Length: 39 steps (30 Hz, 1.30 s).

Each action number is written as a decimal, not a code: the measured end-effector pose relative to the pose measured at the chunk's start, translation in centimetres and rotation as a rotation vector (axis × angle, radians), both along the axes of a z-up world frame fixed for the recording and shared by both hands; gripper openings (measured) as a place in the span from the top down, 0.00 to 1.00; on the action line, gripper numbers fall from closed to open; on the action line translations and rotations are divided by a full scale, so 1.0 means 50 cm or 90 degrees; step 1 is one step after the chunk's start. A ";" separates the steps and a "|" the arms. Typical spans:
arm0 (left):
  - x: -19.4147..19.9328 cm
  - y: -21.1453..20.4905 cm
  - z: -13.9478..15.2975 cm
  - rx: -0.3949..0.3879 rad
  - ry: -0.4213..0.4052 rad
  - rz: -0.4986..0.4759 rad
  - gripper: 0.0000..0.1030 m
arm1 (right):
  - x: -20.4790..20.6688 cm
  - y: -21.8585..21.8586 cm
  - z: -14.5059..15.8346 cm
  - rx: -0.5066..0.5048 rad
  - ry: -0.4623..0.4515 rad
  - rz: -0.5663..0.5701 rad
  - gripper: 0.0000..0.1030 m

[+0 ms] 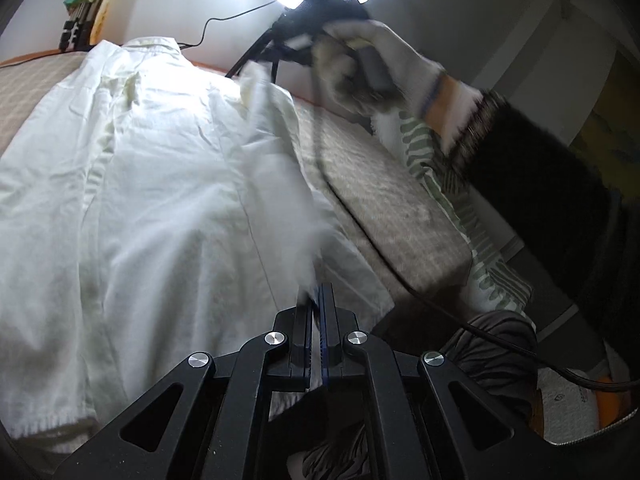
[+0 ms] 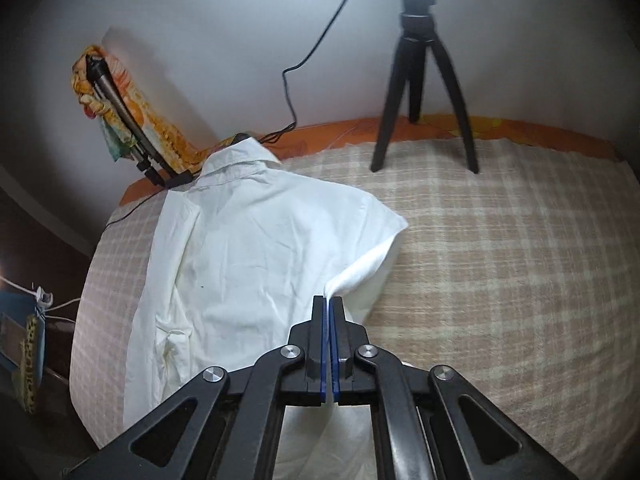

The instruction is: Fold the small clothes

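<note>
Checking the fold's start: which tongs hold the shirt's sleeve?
The right tongs, shut on the short sleeve of the white shirt; the left tongs pinch that side lower down, near the hem.

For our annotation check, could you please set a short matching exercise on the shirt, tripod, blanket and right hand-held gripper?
Things:
1. shirt
2. tripod
3. blanket
4. right hand-held gripper

Descriptions:
A. black, standing by the wall
B. shut on white fabric
C. beige checked, spread underneath
D. white, collar towards the wall

Pairs: 1-D, 2-A, 3-C, 4-B
</note>
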State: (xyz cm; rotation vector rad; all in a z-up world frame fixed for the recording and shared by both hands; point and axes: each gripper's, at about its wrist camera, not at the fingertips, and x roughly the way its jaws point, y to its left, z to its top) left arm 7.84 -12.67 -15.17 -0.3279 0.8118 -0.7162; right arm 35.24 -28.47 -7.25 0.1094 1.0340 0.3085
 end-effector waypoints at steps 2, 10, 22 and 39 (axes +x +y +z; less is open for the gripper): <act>-0.005 -0.001 -0.008 0.002 0.006 -0.004 0.99 | 0.014 0.048 -0.022 -0.015 0.010 0.022 1.00; -0.035 0.026 0.002 0.037 0.009 -0.040 0.99 | -0.012 0.071 -0.036 0.033 0.009 0.058 0.69; 0.011 0.064 0.044 0.166 -0.046 0.014 0.56 | -0.145 -0.096 -0.053 0.093 0.002 0.007 0.61; 0.063 0.087 0.009 -0.102 0.155 -0.023 0.99 | -0.113 -0.069 -0.027 -0.064 -0.022 0.020 1.00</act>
